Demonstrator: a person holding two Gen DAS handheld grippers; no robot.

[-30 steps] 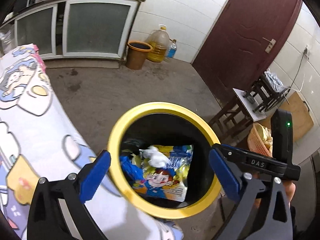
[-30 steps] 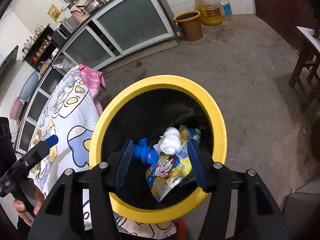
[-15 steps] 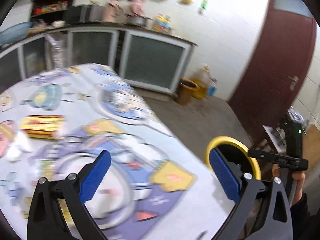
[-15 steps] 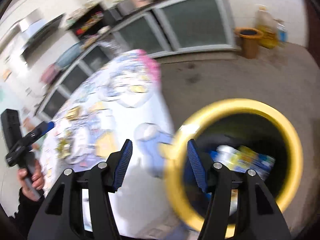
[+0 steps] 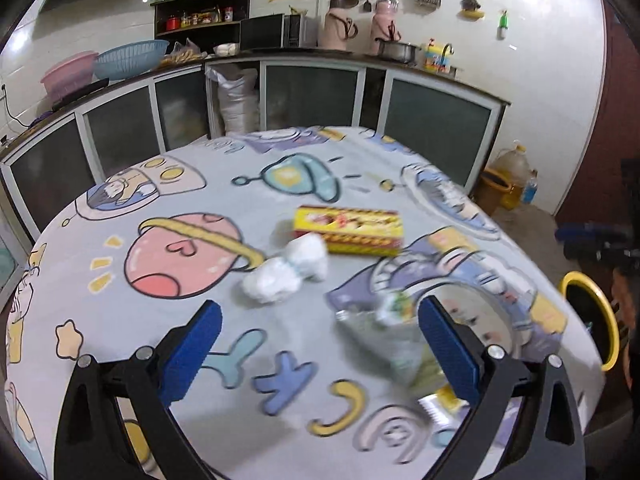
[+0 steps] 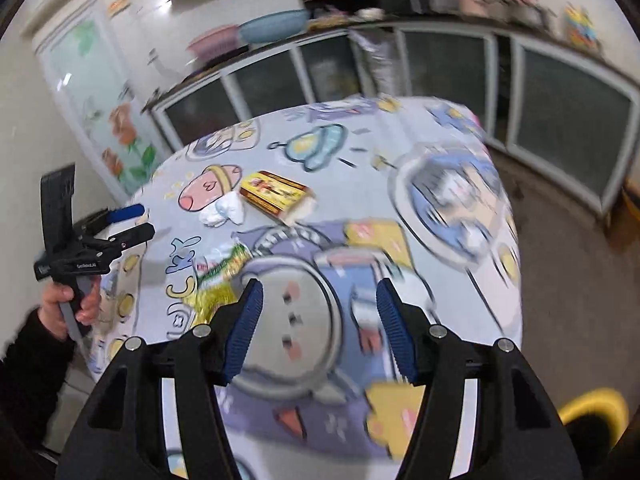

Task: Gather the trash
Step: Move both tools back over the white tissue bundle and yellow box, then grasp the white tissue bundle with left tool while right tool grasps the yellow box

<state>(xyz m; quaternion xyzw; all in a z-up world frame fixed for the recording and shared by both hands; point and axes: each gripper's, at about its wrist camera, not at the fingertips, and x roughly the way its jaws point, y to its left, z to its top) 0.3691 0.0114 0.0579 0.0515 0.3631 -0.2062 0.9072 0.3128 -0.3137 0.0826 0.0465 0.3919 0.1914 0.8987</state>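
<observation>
A yellow and red box [image 5: 349, 230] lies mid-table, also in the right wrist view [image 6: 275, 197]. A crumpled white tissue [image 5: 286, 273] lies just in front of it, also in the right wrist view [image 6: 222, 212]. A crinkled green-yellow wrapper [image 5: 394, 340] lies near my left gripper's right finger, also in the right wrist view [image 6: 218, 280]. My left gripper [image 5: 320, 350] is open and empty above the table's near side. My right gripper [image 6: 319, 330] is open and empty over the tablecloth. The yellow-rimmed black bin [image 5: 588, 316] stands beyond the table's right edge, also in the right wrist view [image 6: 592, 412].
The round table [image 5: 168, 184] has a cartoon-print cloth. Kitchen cabinets [image 5: 312, 92] line the back wall. A brown bucket and oil jugs [image 5: 506, 184] stand on the floor at right. My left gripper and hand show in the right wrist view [image 6: 80, 256].
Both grippers have swung away from over the bin to face the table. The trash on the table has come into view; the bin now sits at the frame edges.
</observation>
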